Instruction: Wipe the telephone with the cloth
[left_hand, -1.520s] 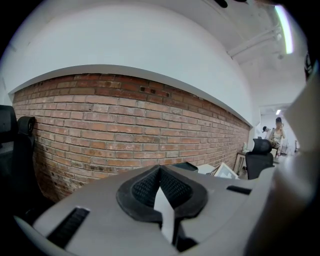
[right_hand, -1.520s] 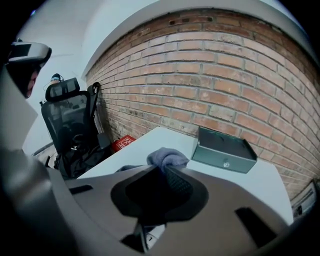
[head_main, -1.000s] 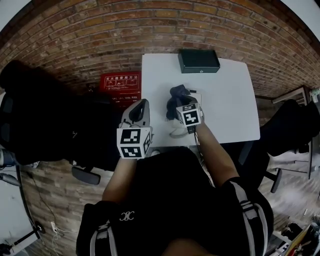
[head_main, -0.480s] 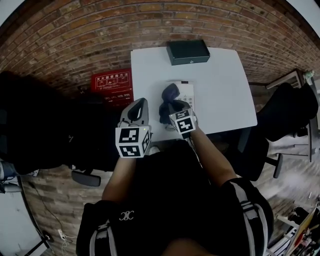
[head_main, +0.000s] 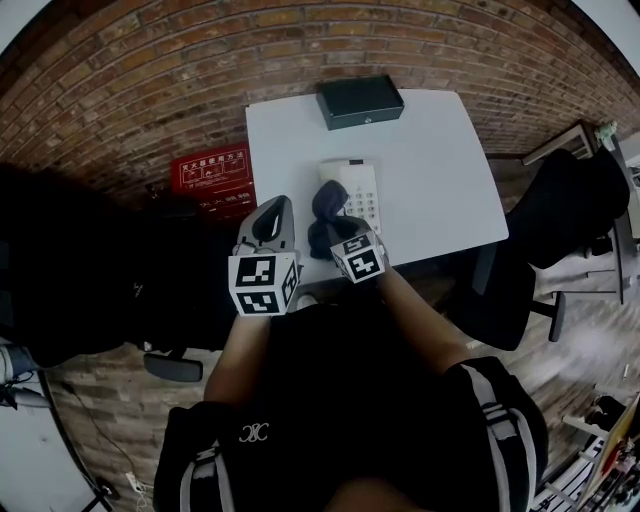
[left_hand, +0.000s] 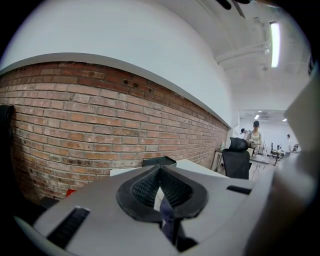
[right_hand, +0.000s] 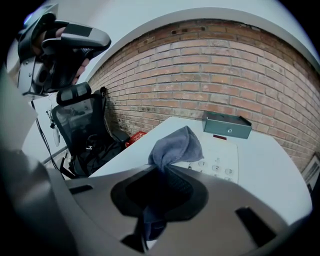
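Right gripper (right_hand: 161, 172) jaws are clamped on the grey cloth (right_hand: 175, 146). A bunched wad projects past the tips, probably so that fabric rather than plastic meets the telephone (head_main: 358, 190), which lies mid-table on the white table (head_main: 440, 180). Left gripper (left_hand: 160, 175) jaws are together on nothing and sit off the table's left edge, apparently parked clear of the wipe. The head view alone shows how the 2 grippers are spaced; the right gripper view alone shows the cloth pinched between the pads, just before the keypad, contact not resolvable.

The right gripper (right_hand: 161, 172) pinches the grey cloth (right_hand: 176, 146); the white telephone (right_hand: 222, 159) lies just beyond, with a dark box (right_hand: 227, 125) at the far edge of the surface (right_hand: 272, 165).
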